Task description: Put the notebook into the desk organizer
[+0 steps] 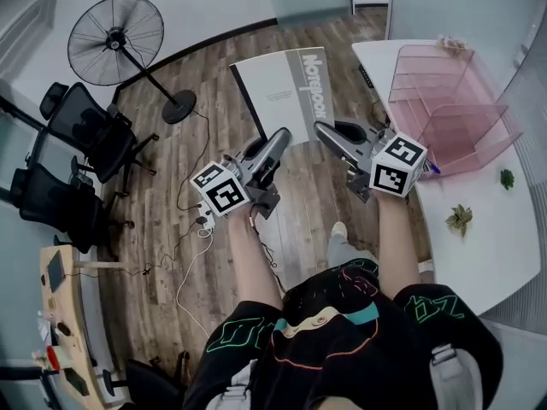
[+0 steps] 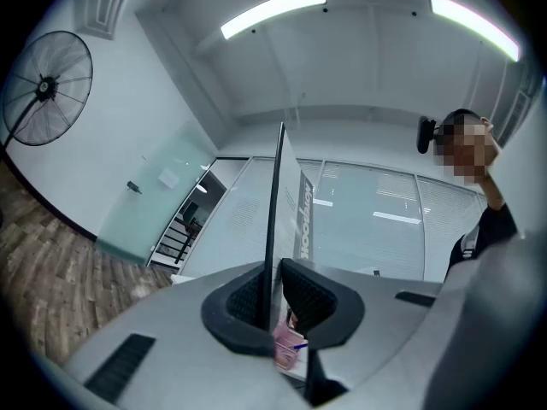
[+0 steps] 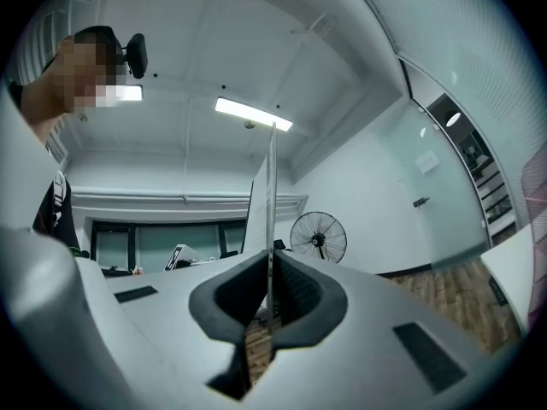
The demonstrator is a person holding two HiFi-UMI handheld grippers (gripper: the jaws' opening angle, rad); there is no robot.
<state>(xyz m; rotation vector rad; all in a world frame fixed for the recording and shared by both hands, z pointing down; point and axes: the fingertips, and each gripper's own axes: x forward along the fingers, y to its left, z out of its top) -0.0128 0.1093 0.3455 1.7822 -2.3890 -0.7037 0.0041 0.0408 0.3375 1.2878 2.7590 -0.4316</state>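
1. Notebook [image 1: 286, 88]: held in the air by its lower edge, left gripper [image 1: 280, 137] and right gripper [image 1: 322, 130] each clamped narrowly on it
2. Pink desk organizer [image 1: 444, 109]: on the white desk [image 1: 487, 254], apart to the right; carry and insertion judged still to come
3. Grey cover band reads "Notebook"; smaller print illegible
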